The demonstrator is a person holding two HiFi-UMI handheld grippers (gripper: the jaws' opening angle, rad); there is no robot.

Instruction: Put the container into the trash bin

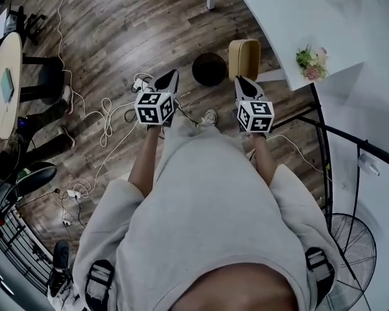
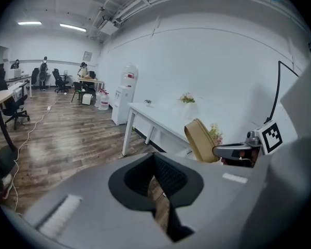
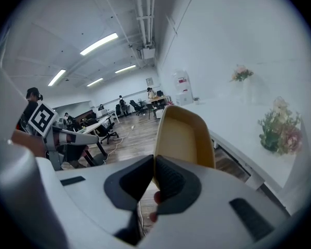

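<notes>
Holding the container [image 1: 244, 58] in my R gripper [image 1: 241, 80]. Entries by view, places given vs. the white table [image 1: 279, 18].

Head view:
- Container: tan, on edge, in the air just off table's near edge.
- Trash bin [image 1: 209, 69]: dark, round, on floor beside table, just left of container. Container not in it yet.
- L gripper [image 1: 172, 74]: further from table than bin.
- Flowers [image 1: 311, 61]: on table's near corner.

L gripper view:
- L gripper [image 2: 154, 157]: my jaws closed tip to tip, nothing btwn them.
- Container [image 2: 199, 140]: in front of table [image 2: 155, 115], w/ R gripper [image 2: 233, 149] on it.

R gripper view:
- R gripper [image 3: 154, 165]: my jaws nearly together, clamped on container [image 3: 184, 134] rim. Container upright, left of table [image 3: 233, 123].
- Flowers [image 3: 280, 126]: on table.
</notes>
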